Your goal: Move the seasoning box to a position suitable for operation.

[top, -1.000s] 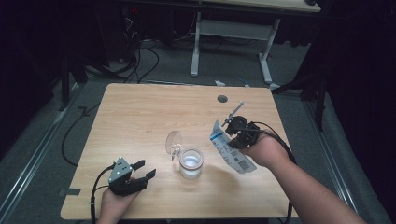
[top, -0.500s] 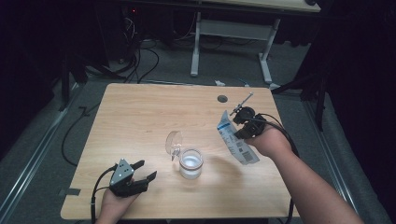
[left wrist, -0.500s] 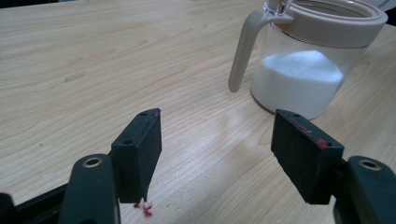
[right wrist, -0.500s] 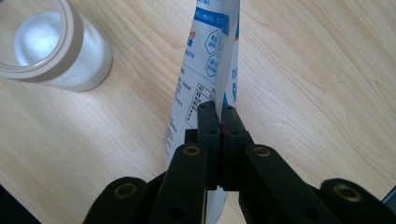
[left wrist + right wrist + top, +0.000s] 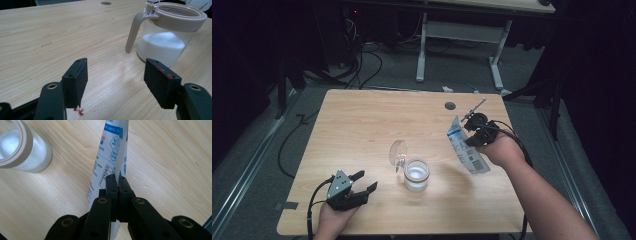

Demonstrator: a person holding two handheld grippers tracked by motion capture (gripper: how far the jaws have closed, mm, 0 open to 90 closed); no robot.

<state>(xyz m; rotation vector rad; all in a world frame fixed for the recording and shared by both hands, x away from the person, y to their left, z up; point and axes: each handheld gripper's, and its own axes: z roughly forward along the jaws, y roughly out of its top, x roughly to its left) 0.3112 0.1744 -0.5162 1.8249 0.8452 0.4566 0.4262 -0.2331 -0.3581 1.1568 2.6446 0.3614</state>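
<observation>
Glossy white-and-blue flat pouch [image 5: 110, 157] (printed) pinched in right gripper [image 5: 117, 185] jaws.

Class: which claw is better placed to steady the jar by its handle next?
Left. The left claw is open near the jar, facing its handle; the right claw is shut on the packet.
</observation>
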